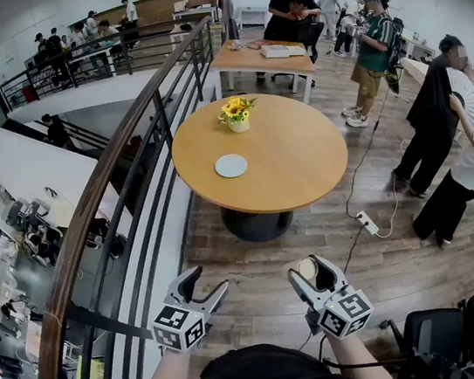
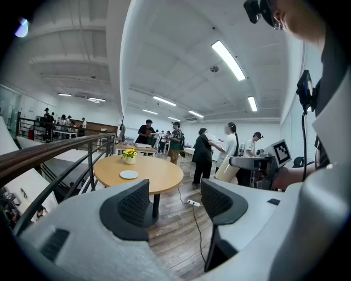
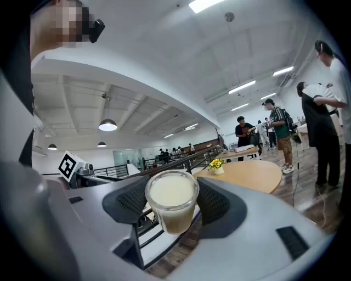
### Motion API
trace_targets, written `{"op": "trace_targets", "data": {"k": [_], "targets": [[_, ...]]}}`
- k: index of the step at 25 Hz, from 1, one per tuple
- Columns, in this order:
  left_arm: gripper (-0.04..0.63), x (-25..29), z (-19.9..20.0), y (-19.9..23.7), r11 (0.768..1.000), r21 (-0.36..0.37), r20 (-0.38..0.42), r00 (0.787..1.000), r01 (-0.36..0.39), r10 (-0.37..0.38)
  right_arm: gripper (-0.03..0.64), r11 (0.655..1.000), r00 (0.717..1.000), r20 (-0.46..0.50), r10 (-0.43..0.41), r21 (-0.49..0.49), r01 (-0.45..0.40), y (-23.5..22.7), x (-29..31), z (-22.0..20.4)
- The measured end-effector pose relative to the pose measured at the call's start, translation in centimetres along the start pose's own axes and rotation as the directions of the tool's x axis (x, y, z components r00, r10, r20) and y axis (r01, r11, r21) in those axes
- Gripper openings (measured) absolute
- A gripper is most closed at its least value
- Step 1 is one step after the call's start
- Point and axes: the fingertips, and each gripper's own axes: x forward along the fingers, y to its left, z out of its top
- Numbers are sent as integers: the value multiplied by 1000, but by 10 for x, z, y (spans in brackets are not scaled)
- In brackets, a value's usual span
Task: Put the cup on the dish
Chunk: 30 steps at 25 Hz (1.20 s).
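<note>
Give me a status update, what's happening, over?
Left tongs open, empty. Right tongs shut on cup. Dish bare on round table ahead. Flowerpot stands clear of dish.

- Bright, even indoor light from ceiling strips (image 2: pixel 229 60) and round lamps (image 3: pixel 108 125).
- Head view: sharp at centre. Desk (image 1: pixel 304 165) evenly lit, soft shadow round its base on the floor (image 1: pixel 262 295). Heavy fisheye bows the railing (image 1: pixel 107 204) into an arc.
- Left gripper view: black vignette in the corners. Strips blown out white. Near jaws a bit soft, hall behind reads clear.
- Right gripper view: same dark corners, glare off the nearest lamp. Cup (image 3: pixel 171 200) evenly lit and readable. People (image 3: pixel 323 126) at the right edge are stretched.
</note>
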Motion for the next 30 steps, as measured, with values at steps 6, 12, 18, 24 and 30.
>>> {"op": "trace_targets", "data": {"k": [6,12,18,24,30], "targets": [[296,16,-2,-1,1000,3,2,1000,-3,3,268,1000,1000,1,10,1,-10,-13,3,4],[296,25,0,-9,1000,-6,-6,1000,-5,5,268,999,1000,7,26,28,-26,-23,-1,6],[296,45,10,-23,1000,1,-6,1000,-7,7,268,997,998,45,52,53,-54,-42,-7,18],[296,72,12,-38,1000,8,-8,1000,-20,20,269,996,996,42,75,53,-77,-70,-12,21],[296,86,1,-46,999,-3,-9,999,-46,46,268,993,994,38,103,53,-105,-86,-12,15]]}}
